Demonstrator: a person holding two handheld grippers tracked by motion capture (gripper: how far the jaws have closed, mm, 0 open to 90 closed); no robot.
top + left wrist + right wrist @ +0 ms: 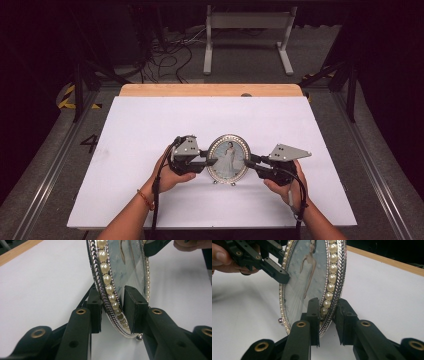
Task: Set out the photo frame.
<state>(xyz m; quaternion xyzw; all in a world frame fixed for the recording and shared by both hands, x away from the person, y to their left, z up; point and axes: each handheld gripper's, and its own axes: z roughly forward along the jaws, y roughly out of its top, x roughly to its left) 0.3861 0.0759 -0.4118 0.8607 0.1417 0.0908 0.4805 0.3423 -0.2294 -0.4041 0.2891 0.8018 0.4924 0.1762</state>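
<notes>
The oval picture frame (229, 158) stands upright on the white counter (150, 120), closer to the near edge than the far one and roughly midway between the left and right edges. The left gripper (209, 161) comes in from the left side, its jaws either side of the frame's pearl-studded rim (107, 280); in the left gripper view one pad sits behind the rim and the other in front against the glass, with a sliver of gap at the back pad, so whether it truly pinches cannot be told. The right gripper (248, 162) mirrors it on the frame's right side, front pad (314, 312) on the pearls and the back pad close behind the metal edge, and its clamp cannot be told for certain either. Both sets of jaws stand narrowly apart around the rim. Open white surface spreads wide toward the far edge and out to both side edges; the strip before the near edge is slimmer, taken up by the person's forearms (130, 215).
</notes>
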